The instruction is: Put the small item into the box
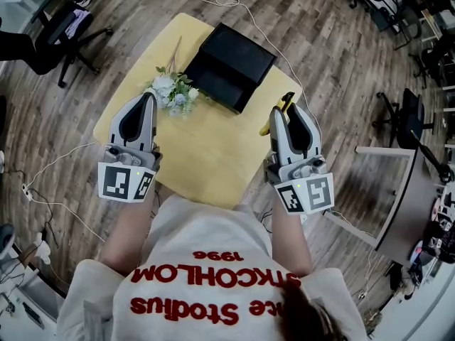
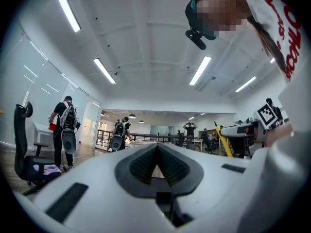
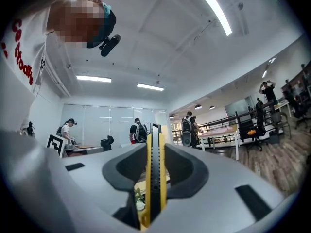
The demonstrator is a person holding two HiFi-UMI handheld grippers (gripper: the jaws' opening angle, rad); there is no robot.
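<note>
Right claw: I am clamping a yellow-and-black utility knife edge-on between the pads, holding it above the right edge of the table.
Left claw: I am carrying nothing, and its jaws are lying together.
Black box: sitting at the table's far end, beyond both claws.
Flower sprig: lying just beside the box.
</note>
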